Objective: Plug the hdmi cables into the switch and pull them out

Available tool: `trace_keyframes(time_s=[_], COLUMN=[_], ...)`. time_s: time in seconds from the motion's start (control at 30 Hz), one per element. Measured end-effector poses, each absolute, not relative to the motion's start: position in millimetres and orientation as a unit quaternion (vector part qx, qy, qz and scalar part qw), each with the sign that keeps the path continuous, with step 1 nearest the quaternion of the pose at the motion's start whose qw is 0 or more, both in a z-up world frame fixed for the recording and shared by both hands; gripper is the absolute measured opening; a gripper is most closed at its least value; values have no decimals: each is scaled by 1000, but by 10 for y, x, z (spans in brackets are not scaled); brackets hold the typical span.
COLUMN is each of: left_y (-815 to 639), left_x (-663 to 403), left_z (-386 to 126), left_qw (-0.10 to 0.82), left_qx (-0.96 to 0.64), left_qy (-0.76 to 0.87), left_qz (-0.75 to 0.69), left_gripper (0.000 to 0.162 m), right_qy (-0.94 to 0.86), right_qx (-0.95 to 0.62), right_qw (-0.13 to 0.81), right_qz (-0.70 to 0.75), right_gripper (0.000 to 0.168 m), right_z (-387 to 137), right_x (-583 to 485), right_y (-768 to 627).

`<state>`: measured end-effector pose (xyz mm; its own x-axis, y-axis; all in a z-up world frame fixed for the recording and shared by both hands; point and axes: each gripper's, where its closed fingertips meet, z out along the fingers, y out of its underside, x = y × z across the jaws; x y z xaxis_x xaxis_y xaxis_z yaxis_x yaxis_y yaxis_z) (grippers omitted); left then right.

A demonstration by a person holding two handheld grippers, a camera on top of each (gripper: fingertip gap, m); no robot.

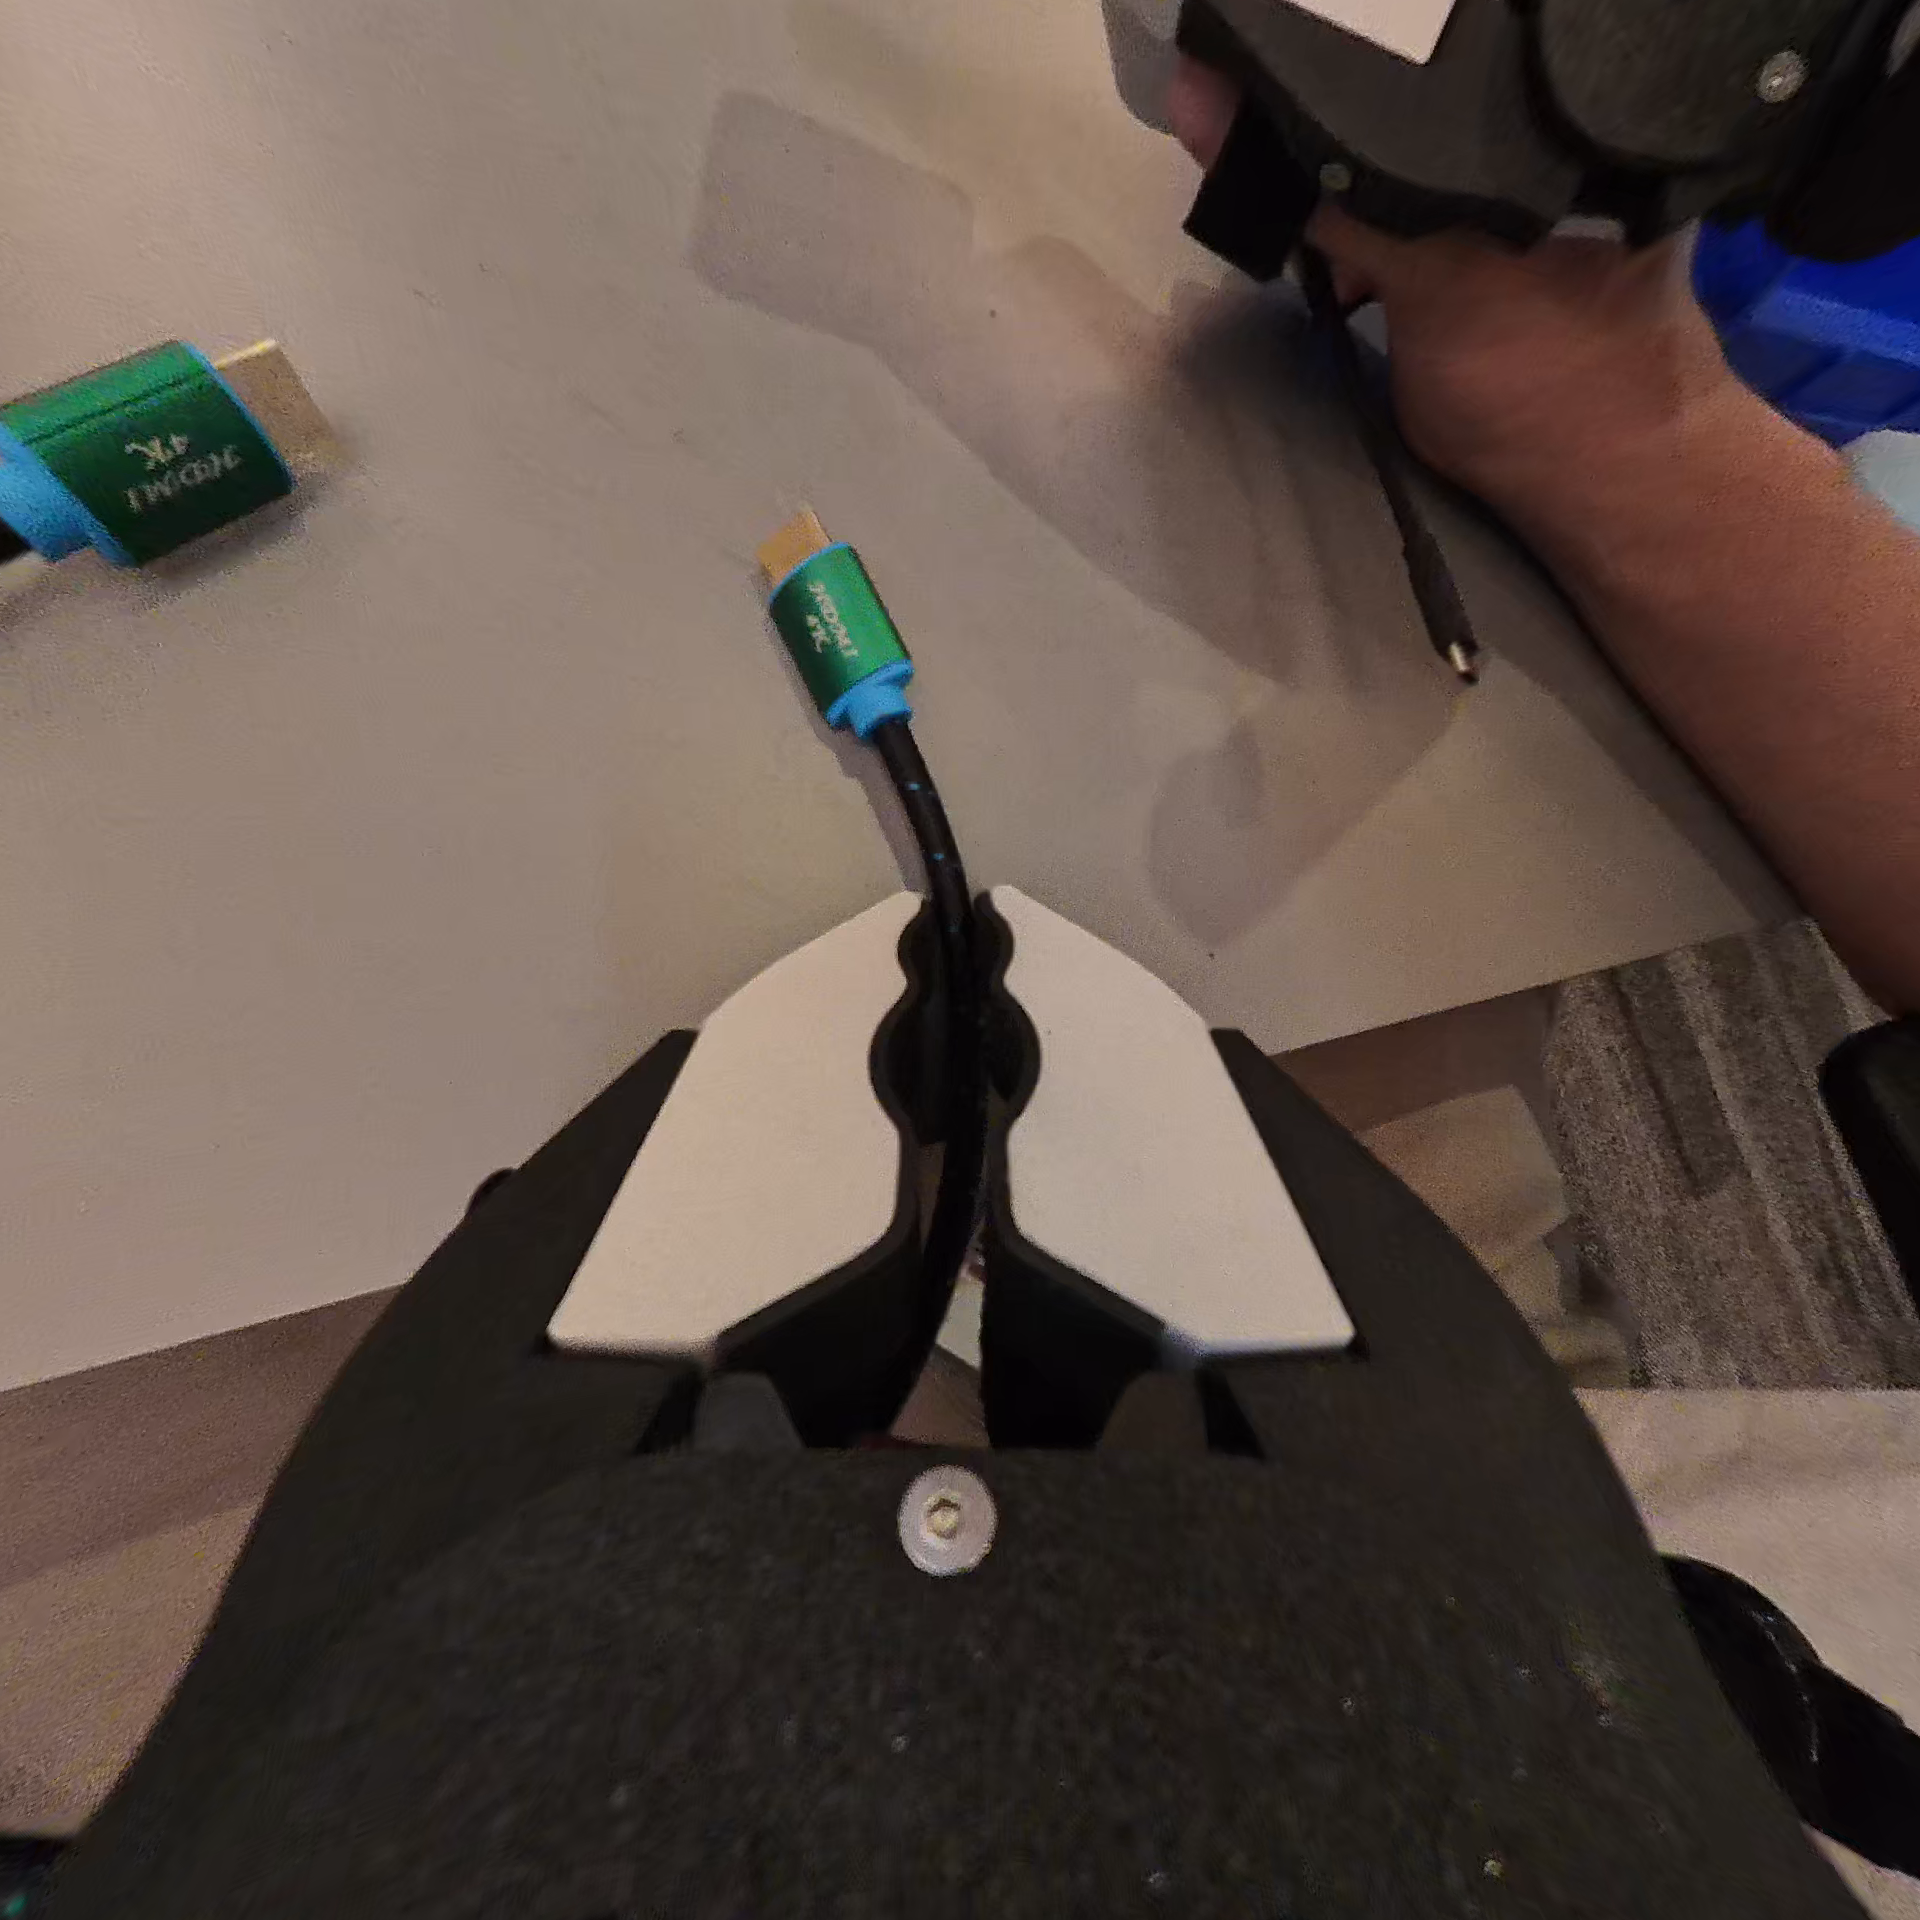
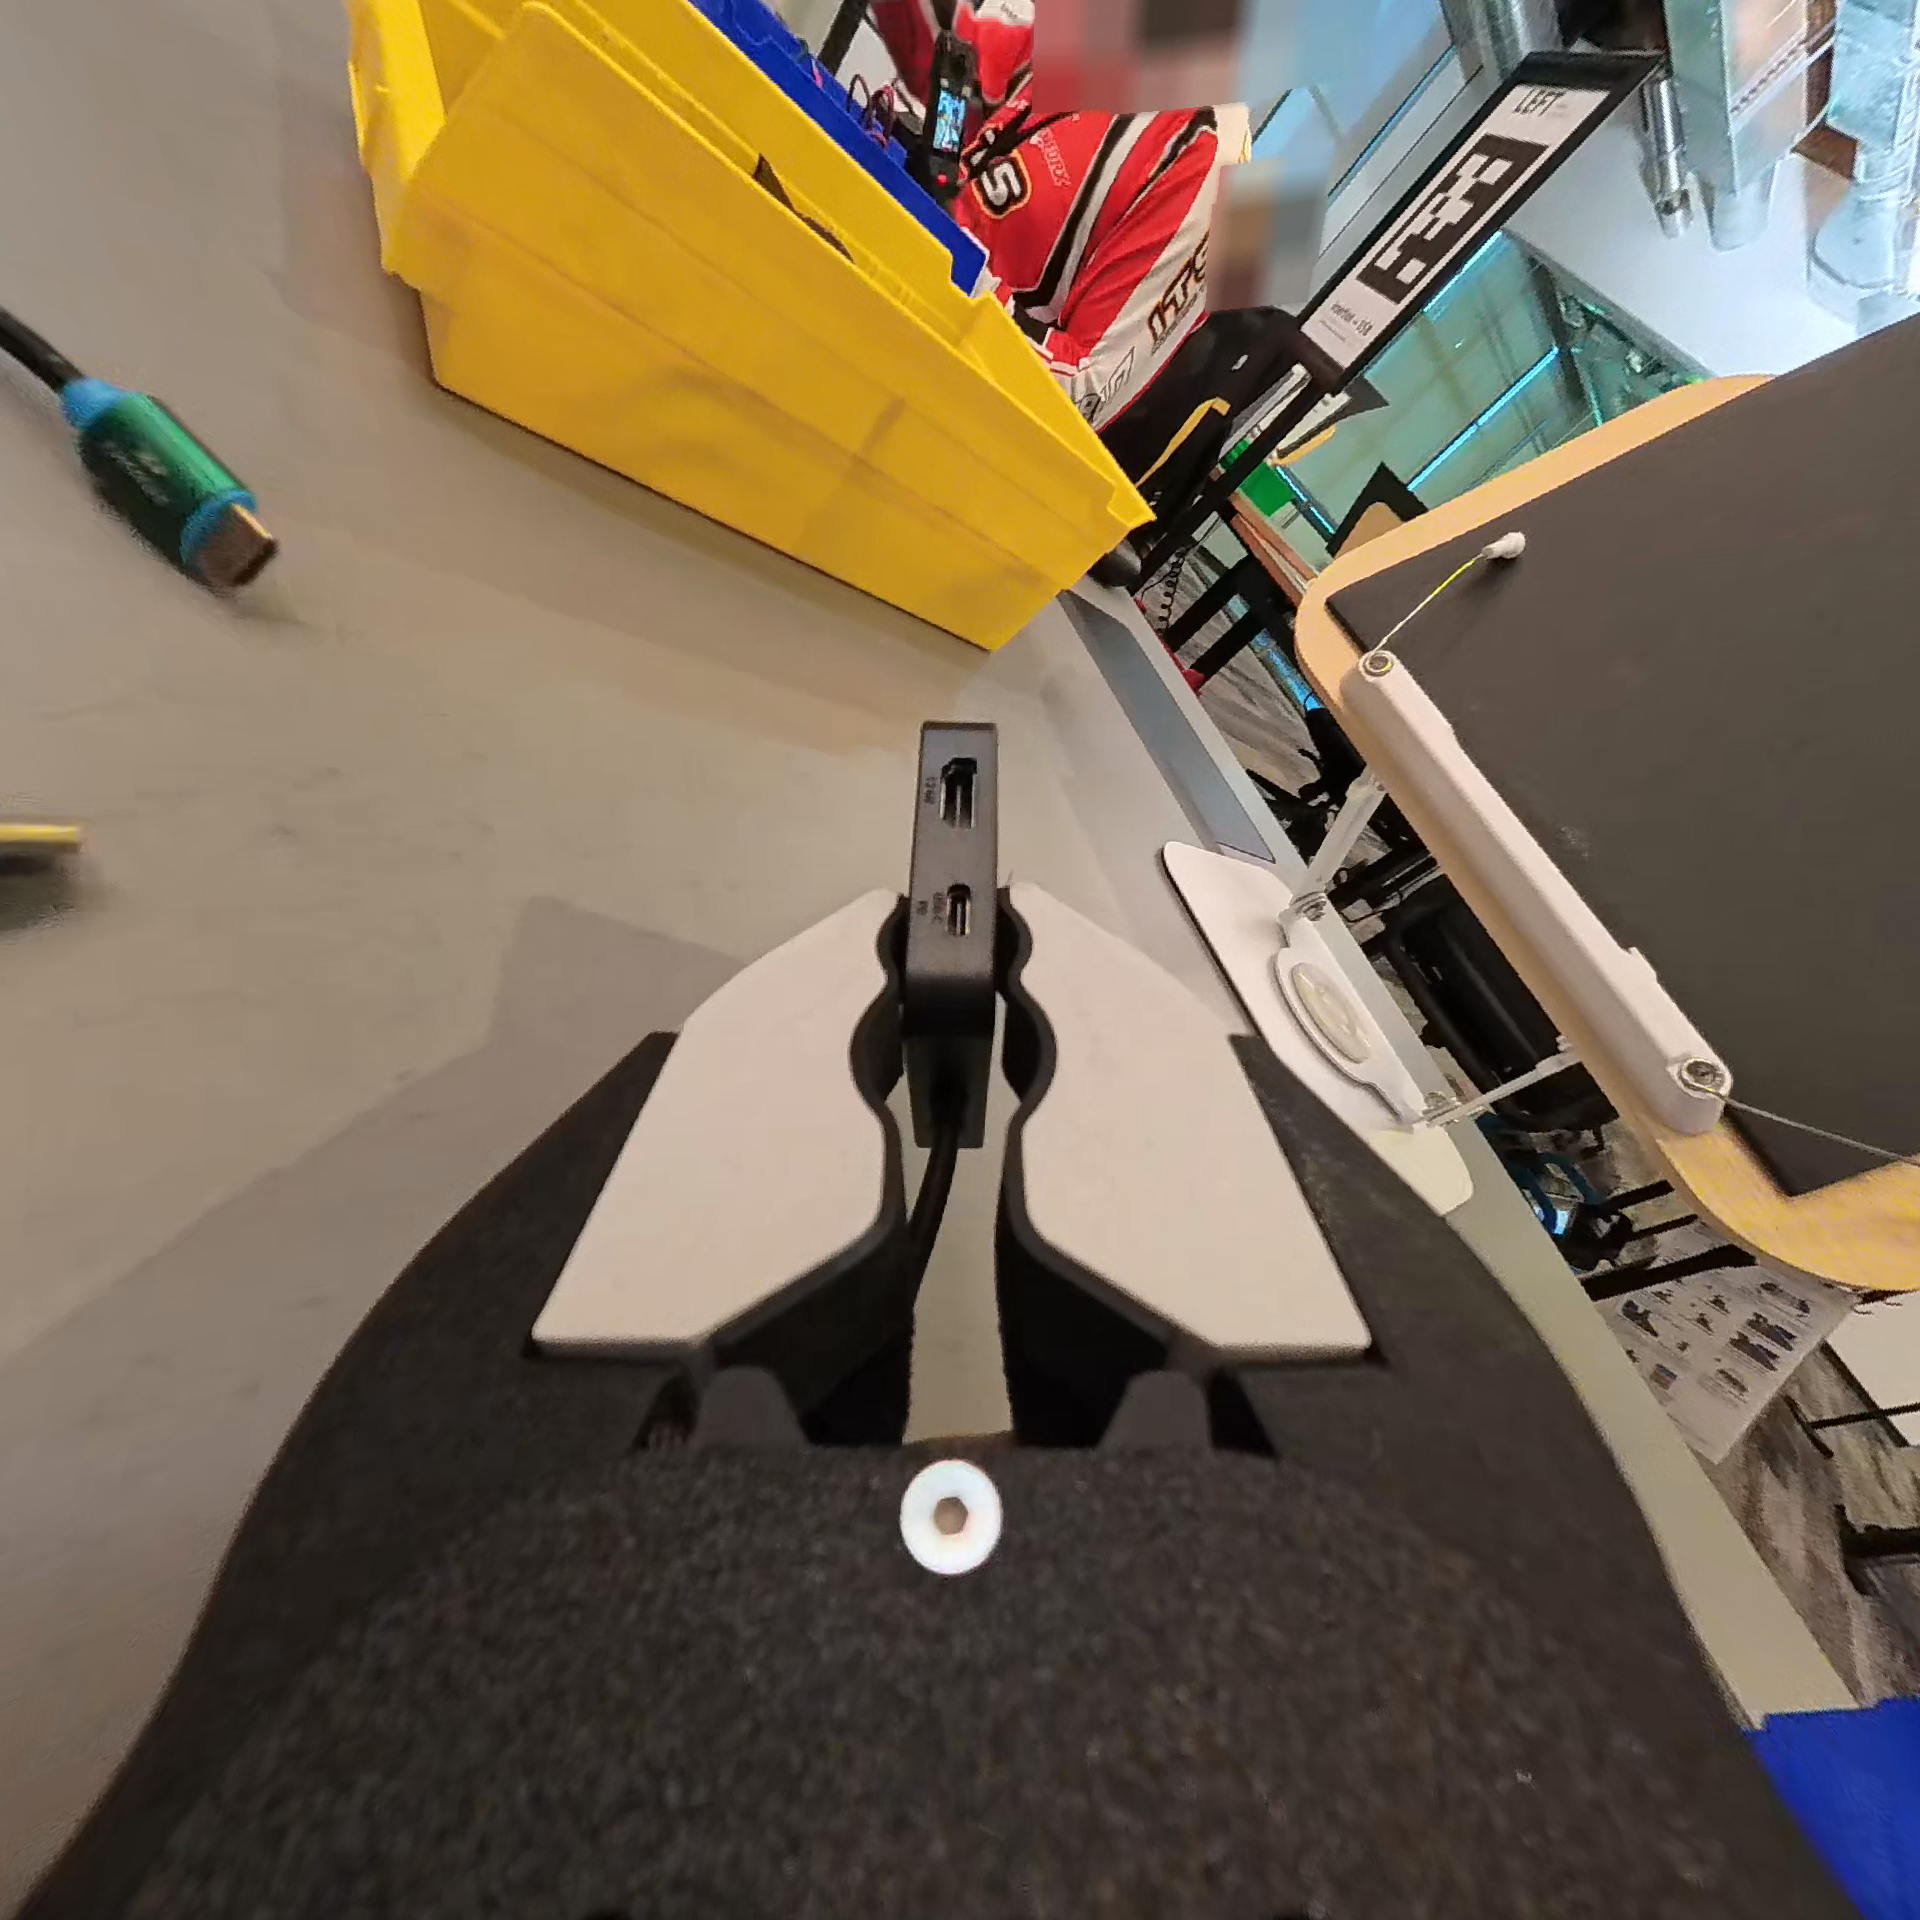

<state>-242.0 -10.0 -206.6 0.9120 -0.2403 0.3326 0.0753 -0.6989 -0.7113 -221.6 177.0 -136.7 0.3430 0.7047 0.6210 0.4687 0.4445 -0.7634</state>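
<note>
Left gripper is clamped on a cable, its green plug free ahead for insertion; right gripper is clamped on the switch, ports exposed above the table.

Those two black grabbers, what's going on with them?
A person is working them by hand. The left gripper is clamped on the black cord of a green HDMI plug, held above the table. The right gripper grips the small black switch, ports empty. Another green plug lies on the table.
</note>
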Motion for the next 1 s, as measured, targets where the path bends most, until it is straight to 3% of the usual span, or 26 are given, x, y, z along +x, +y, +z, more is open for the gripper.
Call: trace_keyframes(time_s=[0.03, 0.27, 0.5, 0.63, 0.87, 1.0], left_y=[-102, -93, 374, 666, 914, 1083], left_x=[-2418, -2415, -2811, -2987, -2993, -2922], left_z=[-2063, -2066, -1365, -1217, -1514, -1531], left_qw=[389, 370, 429, 389, 279, 290], left_qx=[-897, -903, -823, -777, -744, -755], left_qy=[46, 139, 371, 489, 587, 561], left_qz=[-205, -165, -24, 77, 158, 176], left_gripper=[7, 6, 4, 5, 6, 5], right_qy=[-567, -579, -599, -637, -650, -652], right_qx=[-518, -511, -482, -444, -440, -439], right_qw=[634, 630, 638, 630, 610, 597], right_qz=[91, 81, 33, -33, -114, -161], right_gripper=[13, 13, 13, 13, 13, 13], right_z=[-1372, -1406, -1428, -1516, -1599, -1626], right_x=[-2217, -2240, -2242, -2282, -2236, -2205], right_y=[1768, 1736, 1716, 1676, 1773, 1814])
